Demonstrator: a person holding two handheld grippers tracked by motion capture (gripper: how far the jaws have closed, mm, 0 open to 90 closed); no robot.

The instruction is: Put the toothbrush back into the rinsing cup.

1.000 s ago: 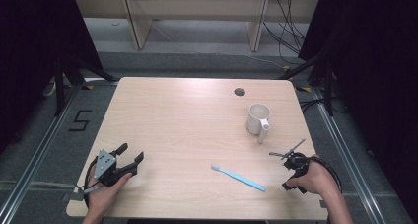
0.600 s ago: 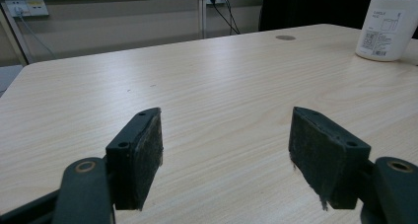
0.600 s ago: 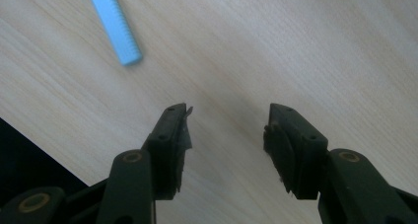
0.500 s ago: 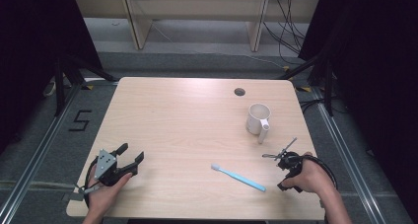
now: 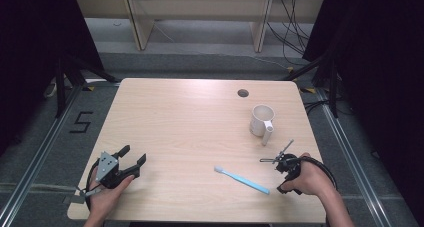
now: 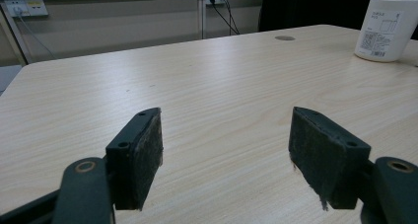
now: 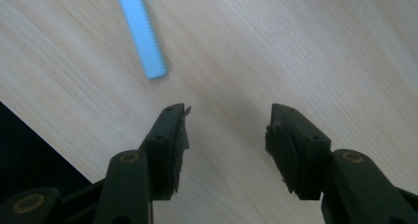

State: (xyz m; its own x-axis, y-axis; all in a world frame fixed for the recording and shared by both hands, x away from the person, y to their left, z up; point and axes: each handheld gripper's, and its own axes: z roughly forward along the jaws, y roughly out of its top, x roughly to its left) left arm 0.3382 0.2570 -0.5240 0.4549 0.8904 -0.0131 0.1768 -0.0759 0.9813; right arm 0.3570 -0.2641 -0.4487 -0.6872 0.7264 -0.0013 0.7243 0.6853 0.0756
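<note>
Toothbrush (image 5: 242, 180) lies untouched; right tongs (image 7: 226, 130), opening wider with nothing between, edged closer.

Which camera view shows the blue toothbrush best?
The high view: the whole toothbrush lies flat on the table, white head to handle end. The right gripper view shows just the handle end, ahead of the open jaws.

Hand-held gripper (image 7: 226, 135) jaws just opening, empty; blue toothbrush handle (image 7: 142, 34) beyond.
</note>
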